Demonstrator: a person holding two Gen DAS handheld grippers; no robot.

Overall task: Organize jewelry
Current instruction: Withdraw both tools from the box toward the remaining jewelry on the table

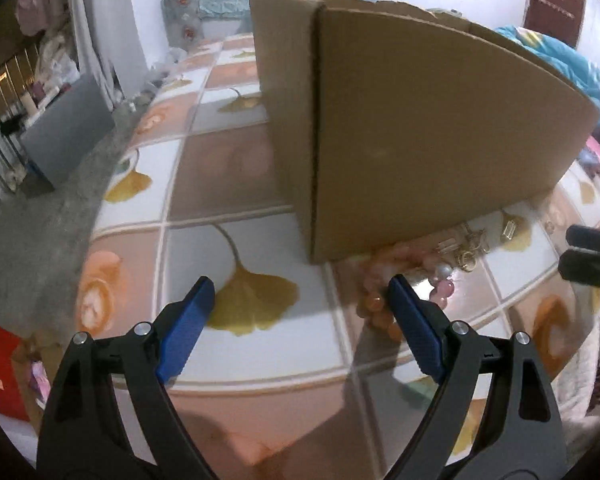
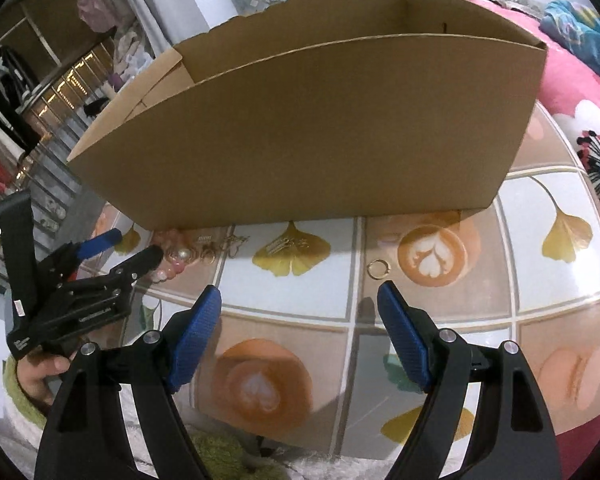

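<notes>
Left wrist: bracelet perhaps half-hidden.

2 wrist fisheyes, both tilted steeply down at one tabletop, close in.

The left wrist view looks along its open blue fingers at the tiled tablecloth, facing the near left corner of the cardboard box, which fills the upper right. The right wrist view sits further right and faces the box's long front wall square on. Both views share the box, the tablecloth and the jewelry pile at the box's foot. Each view catches the other gripper at its edge: the right gripper, the left gripper.
</notes>
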